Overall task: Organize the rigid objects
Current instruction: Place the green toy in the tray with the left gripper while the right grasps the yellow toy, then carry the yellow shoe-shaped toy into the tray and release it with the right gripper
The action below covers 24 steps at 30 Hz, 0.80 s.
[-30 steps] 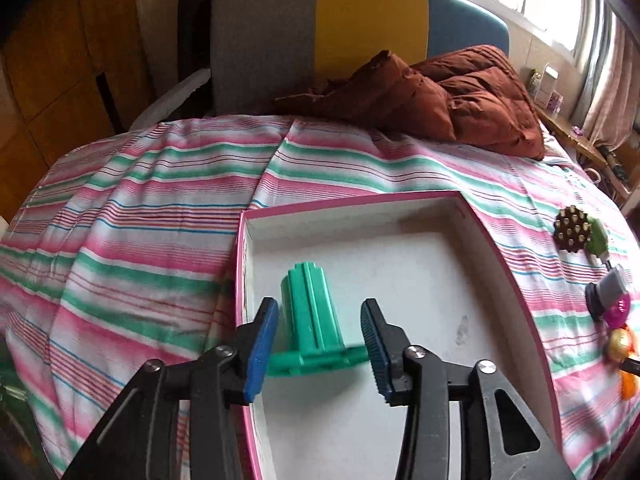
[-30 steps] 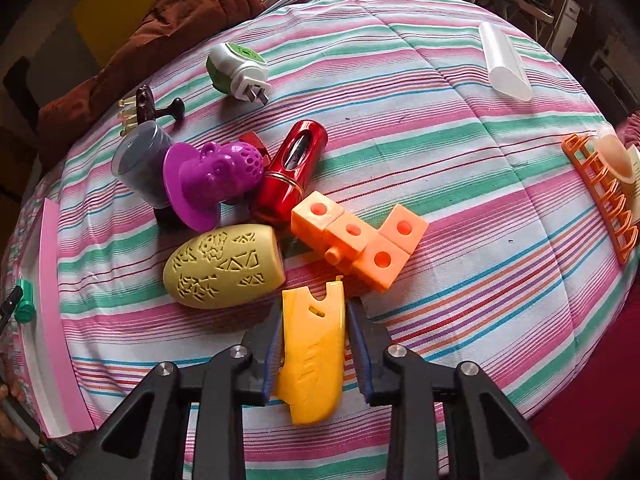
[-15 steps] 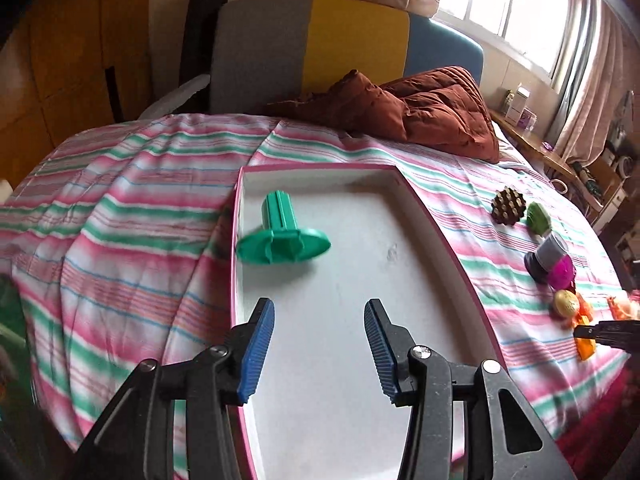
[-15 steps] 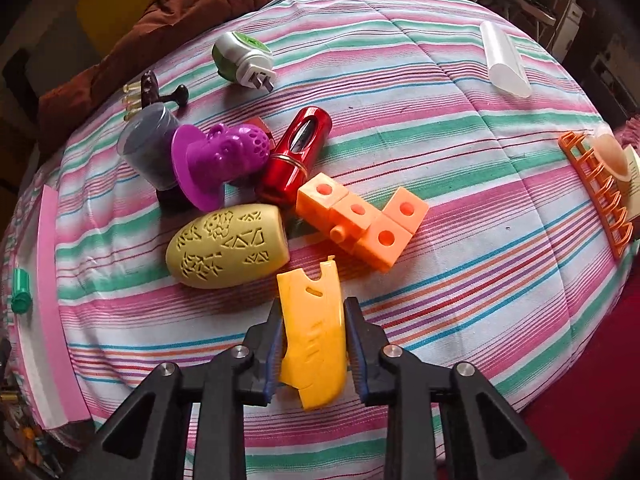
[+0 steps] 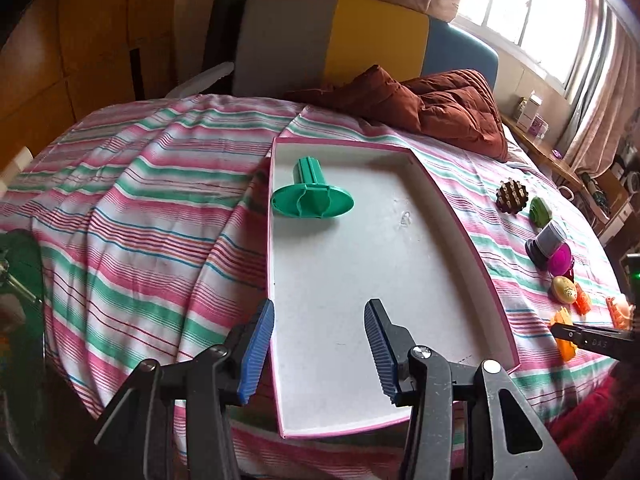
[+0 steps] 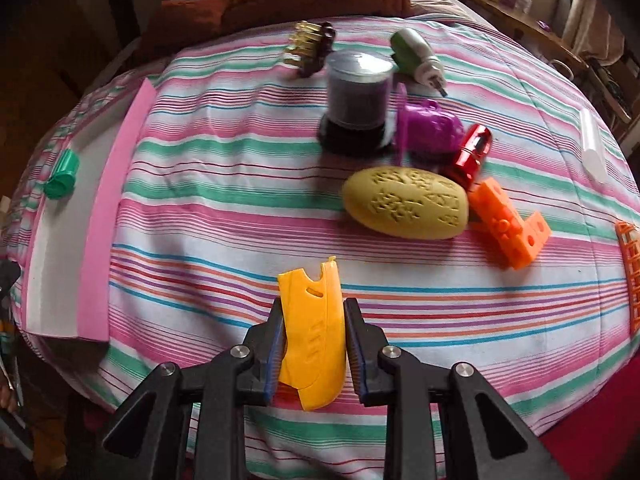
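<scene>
A pink-rimmed white tray [image 5: 452,208] lies on the striped bedspread with a green plastic piece [image 5: 312,196] at its far left corner. My left gripper [image 5: 320,348] hovers open over the tray's near end, nothing between its blue pads. In the right wrist view my right gripper [image 6: 312,332] is shut on a yellow plastic piece [image 6: 314,332], lifted just above the bedspread. The tray [image 6: 98,248] and green piece [image 6: 62,174] show at the left edge there. At the far right of the left wrist view, the right gripper's finger and the yellow piece [image 5: 566,346] appear.
Loose items sit right of the tray: a yellow egg shape [image 6: 406,208], orange blocks [image 6: 508,226], red cylinder [image 6: 472,156], purple toy [image 6: 428,128], grey jar [image 6: 358,92], green plug [image 6: 414,56], brown spiky brush [image 6: 310,42], white tube [image 6: 592,152], orange rack [image 6: 630,268]. A brown duvet [image 5: 432,104] lies at the back.
My left gripper drew back from the green piece toward the tray's near end, staying open. My right gripper closed on the yellow piece, lifted it and swung left toward the tray.
</scene>
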{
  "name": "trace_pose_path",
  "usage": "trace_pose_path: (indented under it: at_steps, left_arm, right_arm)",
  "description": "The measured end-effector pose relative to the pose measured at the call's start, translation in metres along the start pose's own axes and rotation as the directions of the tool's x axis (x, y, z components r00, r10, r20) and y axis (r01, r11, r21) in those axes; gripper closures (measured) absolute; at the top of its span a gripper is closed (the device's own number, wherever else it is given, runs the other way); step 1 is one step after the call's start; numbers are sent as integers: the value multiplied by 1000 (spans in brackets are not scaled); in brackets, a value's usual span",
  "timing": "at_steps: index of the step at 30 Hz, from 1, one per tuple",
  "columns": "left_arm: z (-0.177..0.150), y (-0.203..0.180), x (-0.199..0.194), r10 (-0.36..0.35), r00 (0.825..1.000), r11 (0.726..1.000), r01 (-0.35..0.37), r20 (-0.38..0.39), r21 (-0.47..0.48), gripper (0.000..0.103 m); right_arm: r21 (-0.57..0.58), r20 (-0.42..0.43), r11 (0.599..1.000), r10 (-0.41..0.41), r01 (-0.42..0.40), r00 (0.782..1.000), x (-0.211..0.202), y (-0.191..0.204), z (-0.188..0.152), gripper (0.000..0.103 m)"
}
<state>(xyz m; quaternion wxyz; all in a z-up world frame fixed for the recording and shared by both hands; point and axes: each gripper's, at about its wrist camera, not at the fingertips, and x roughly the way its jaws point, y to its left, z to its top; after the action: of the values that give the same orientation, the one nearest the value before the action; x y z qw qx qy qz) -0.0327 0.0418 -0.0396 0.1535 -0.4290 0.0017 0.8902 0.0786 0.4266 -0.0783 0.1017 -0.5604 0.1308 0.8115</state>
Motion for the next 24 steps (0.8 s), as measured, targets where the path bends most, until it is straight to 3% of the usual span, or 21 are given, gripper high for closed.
trace_pose_path:
  at_steps: [7,9,10,15,24]
  left_arm:
    - [-3,-1,-5,14,1000,1000,-14,0,10,55]
    - [-4,1,-5,18,1000,1000,-18,0,7,55]
    - [-4,2,-5,20,1000,1000,-20,-2,5,55]
    - [-8,9,-6,30,1000,1000,-30,-7,-9,55]
    - [-12,28,-9,52,999,997,-52,-5,-58,55]
  right_arm:
    - [-71,36,993,95,-93,995,-9,37,13,76]
    - [-113,48,986,126,-120,991,-15,61,21,76]
    - [-132,53,983,137,-129,989,-29,88,5,76]
    - [-207,40,959,204,-191,978,11,163,52,76]
    - [-311,13,915,274,-256,962,6,223,53,76]
